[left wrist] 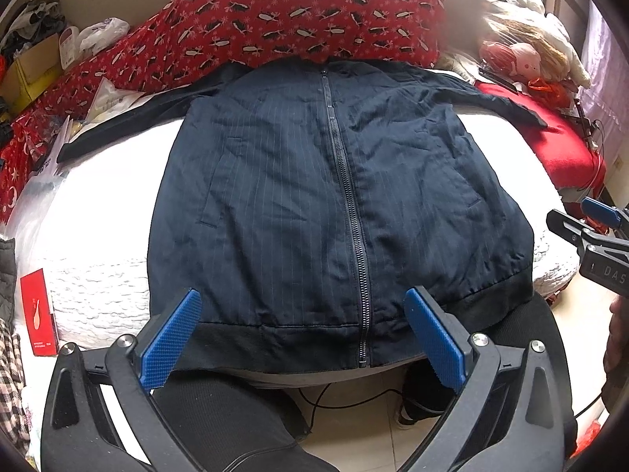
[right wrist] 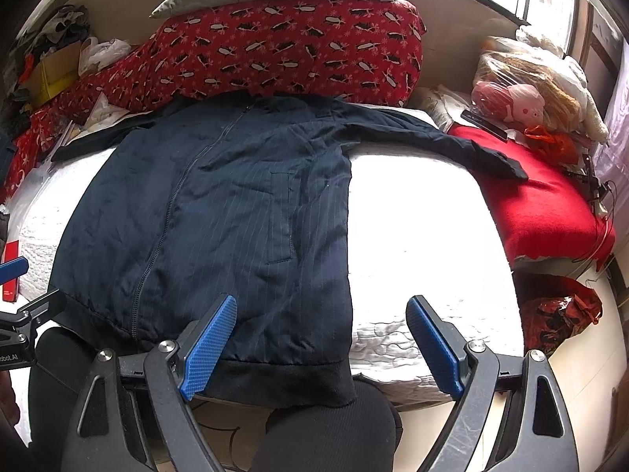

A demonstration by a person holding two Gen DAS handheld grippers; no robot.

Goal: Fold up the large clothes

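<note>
1. While the jacket point(left wrist: 314, 196) lies zipped and flat on the white bed point(right wrist: 424, 212), sleeves spread, both tools hold nothing.
2. Left gripper point(left wrist: 302, 334) gapes above the hem.
3. Right gripper point(right wrist: 320, 344) gapes beside the jacket's right edge.

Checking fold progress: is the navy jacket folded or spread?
Spread: the jacket lies flat on the bed, zipped, both sleeves stretched outward, no fold made.
</note>
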